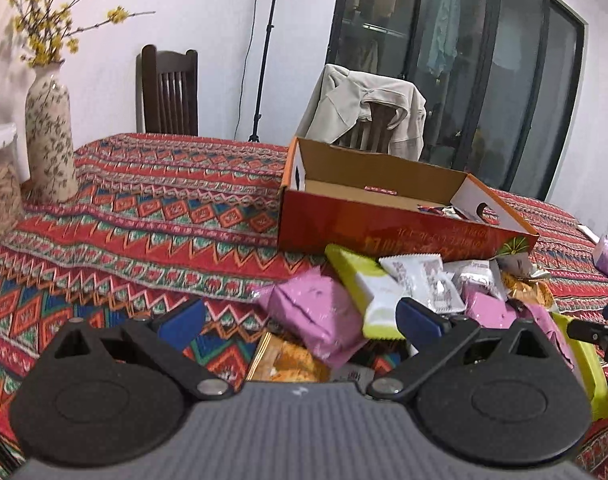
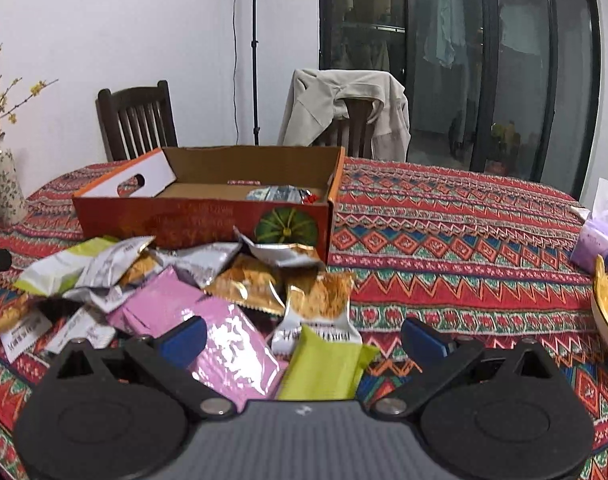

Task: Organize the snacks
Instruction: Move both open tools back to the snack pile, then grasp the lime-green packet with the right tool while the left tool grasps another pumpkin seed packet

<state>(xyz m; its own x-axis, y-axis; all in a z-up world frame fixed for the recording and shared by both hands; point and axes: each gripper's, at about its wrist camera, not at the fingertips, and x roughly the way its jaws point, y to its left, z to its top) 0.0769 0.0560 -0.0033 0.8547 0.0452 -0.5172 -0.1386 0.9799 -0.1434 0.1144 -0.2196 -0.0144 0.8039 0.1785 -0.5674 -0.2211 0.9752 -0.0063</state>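
Both grippers, left (image 1: 302, 320) and right (image 2: 304, 338), hover spread and empty over the snacks (image 2: 240, 280) heaped before the box (image 2: 208, 216). Sorting looks barely begun; next comes closing on a packet.

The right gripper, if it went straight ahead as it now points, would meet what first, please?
Most likely the pink packet and green packet lying between the open fingers of the right gripper. Past them come the other packets, then the box. Depth is unclear, so it might pass just above them.
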